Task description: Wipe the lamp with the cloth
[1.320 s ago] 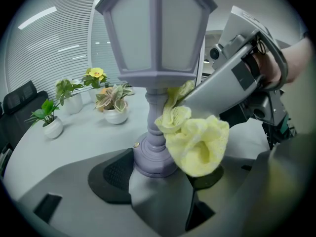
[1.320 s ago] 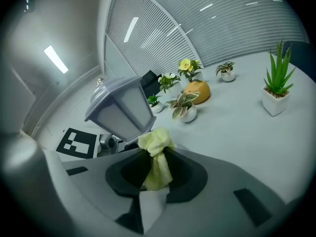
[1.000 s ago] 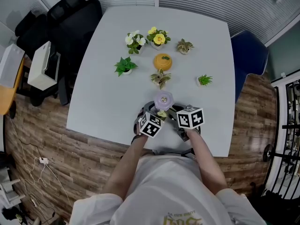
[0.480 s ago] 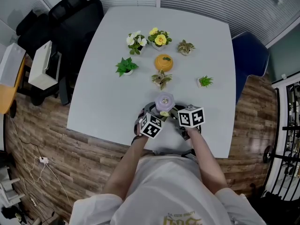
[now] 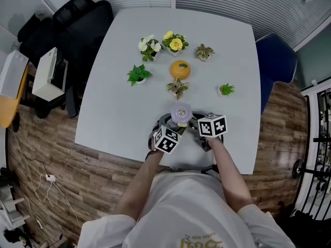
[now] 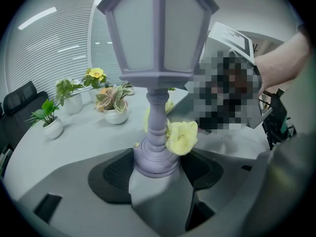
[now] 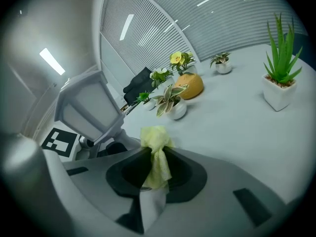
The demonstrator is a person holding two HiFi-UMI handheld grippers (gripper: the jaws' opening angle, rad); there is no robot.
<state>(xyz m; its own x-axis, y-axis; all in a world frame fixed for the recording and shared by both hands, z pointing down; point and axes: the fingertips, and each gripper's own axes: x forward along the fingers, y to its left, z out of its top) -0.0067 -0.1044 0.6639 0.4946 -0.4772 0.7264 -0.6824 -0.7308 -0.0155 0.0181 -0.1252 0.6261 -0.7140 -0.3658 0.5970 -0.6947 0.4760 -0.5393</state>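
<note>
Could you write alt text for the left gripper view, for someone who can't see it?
The left gripper is closed on the base of an upright pale purple lamp shaped like a lantern. A yellow cloth sits against its stem on the right. Behind, small potted plants stand on a white table.

The lamp (image 6: 157,78) is lilac, the cloth (image 7: 157,158) pale yellow, the table (image 5: 129,107) light grey.

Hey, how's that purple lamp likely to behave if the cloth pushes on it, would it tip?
Probably tippy: the lamp has a wide head on a thin stem and small base. The left gripper clamps that base, which should steady it. The cloth looks floppy, so its pushes are likely gentle.
</note>
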